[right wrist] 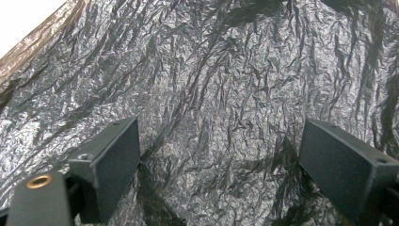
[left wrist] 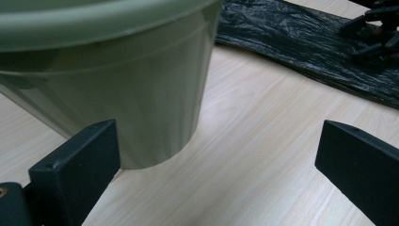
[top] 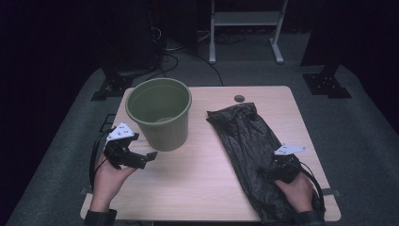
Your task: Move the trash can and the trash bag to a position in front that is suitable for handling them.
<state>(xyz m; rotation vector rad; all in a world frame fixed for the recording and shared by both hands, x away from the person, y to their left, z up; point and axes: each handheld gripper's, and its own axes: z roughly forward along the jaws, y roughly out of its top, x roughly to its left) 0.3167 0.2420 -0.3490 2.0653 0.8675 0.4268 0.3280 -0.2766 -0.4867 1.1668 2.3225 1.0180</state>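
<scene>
**Two open tools, a green bucket and a black bag**

High view: the green bucket (top: 160, 114) stands upright on the pale wooden surface (top: 202, 174), and everything else is placed from it. The left tool (top: 143, 160) sits just beside the bucket's base, on its near left side, jaws spread and pointing toward the bucket wall without touching it. The black plastic bag (top: 244, 141) lies flat to the right of the bucket, apart from it, stretching from the far side of the surface to the near edge. The right tool (top: 277, 172) rests over the near part of the bag, well apart from the bucket.

Left gripper view: the left tool (left wrist: 216, 155) has its jaws wide apart with bare surface between them. The bucket (left wrist: 117, 84) rises close ahead, just past the left-hand jaw. The bag (left wrist: 301, 42) lies beyond the bucket, and the right tool (left wrist: 371, 33) sits on it.

Right gripper view: the right tool (right wrist: 219, 160) is open, jaws spread wide over the crinkled bag (right wrist: 226, 84), gripping nothing. Whether the jaw tips touch the plastic cannot be told.
</scene>
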